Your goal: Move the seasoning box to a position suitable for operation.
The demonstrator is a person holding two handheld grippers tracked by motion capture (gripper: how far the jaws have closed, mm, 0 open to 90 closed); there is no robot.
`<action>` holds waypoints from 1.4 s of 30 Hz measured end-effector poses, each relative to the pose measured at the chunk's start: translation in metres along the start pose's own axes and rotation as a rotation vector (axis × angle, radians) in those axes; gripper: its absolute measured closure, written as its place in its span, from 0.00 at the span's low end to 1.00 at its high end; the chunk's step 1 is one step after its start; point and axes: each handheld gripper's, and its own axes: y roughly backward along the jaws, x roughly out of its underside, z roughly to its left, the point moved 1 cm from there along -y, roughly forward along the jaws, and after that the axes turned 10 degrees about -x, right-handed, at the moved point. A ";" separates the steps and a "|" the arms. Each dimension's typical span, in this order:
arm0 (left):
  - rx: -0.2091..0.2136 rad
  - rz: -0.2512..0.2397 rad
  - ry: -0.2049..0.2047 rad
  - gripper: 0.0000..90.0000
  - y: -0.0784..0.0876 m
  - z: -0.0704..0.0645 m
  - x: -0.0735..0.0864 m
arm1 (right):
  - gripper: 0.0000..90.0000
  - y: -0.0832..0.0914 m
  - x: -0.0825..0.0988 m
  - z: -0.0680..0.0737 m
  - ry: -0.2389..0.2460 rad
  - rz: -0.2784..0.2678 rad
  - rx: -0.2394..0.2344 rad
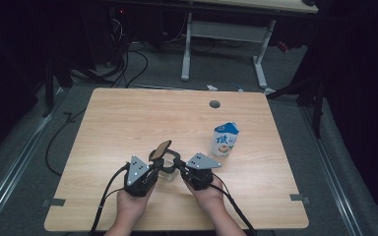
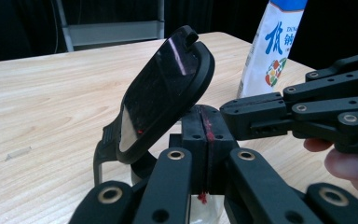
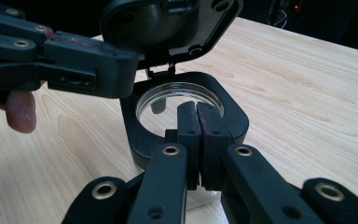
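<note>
Glass jar [image 3: 179, 100] w/ black hinged lid [image 2: 168, 88] raised, just left of milk carton [image 1: 225, 139]. L gripper [image 1: 153, 166] & R gripper [image 1: 177, 164] jaws closed, tips at jar rim; hold on it unclear.

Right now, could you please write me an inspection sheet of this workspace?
Surface: wooden table, with a round cable hole.
Job's things: clear jar with black collar; its hinged lid stands open.
Clutter: milk carton, upright, apart from the jar.
Grippers: left tongs and right tongs, both shut, at the jar's collar.
Cables: one trails from each gripper; more on the floor.
Surroundings: dark room, white desk frame behind.
</note>
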 end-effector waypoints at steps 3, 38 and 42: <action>-0.013 -0.003 0.013 0.99 0.000 0.003 -0.001 | 0.99 0.000 0.001 0.000 0.001 -0.005 -0.003; -0.112 0.070 0.017 0.82 0.025 0.070 0.029 | 0.93 0.042 0.018 -0.034 -0.039 -0.004 0.123; -0.129 0.101 0.018 0.74 0.031 0.089 0.043 | 0.96 0.052 0.033 -0.055 -0.079 0.040 0.195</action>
